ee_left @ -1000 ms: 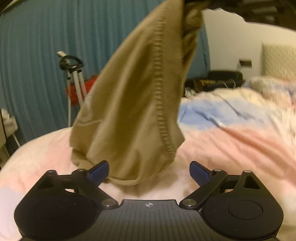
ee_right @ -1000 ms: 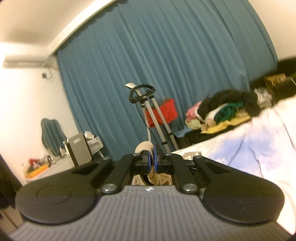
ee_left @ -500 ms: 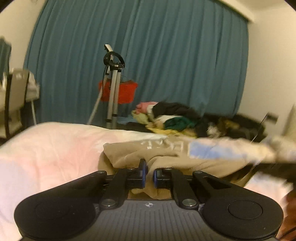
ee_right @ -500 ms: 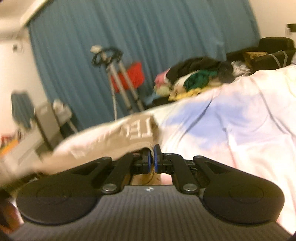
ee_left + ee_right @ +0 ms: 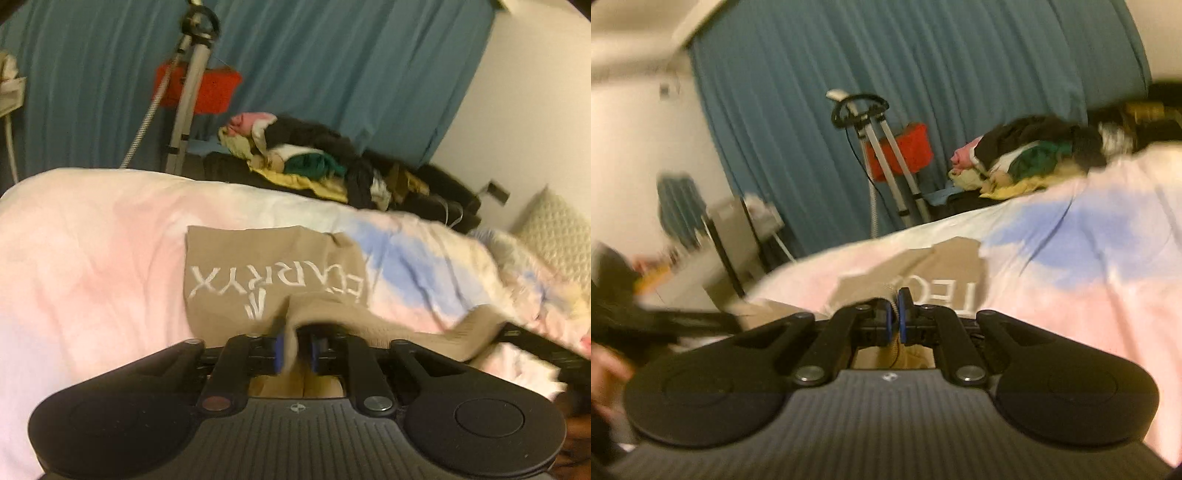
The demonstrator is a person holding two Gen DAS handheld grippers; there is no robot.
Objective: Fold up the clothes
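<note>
A second ago the tan T-shirt (image 5: 273, 280) hung in the air; now it lies spread on the pastel bed cover (image 5: 92, 266), white lettering up. The left gripper (image 5: 295, 349) has a blurred fold of its near edge between its blue pads, which are opening, though seemingly touching the cloth. The right gripper (image 5: 894, 317) is clamped tight on the hem.

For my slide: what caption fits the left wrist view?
Left hand-held gripper opening around a tan shirt edge on the pastel bedspread.
</note>
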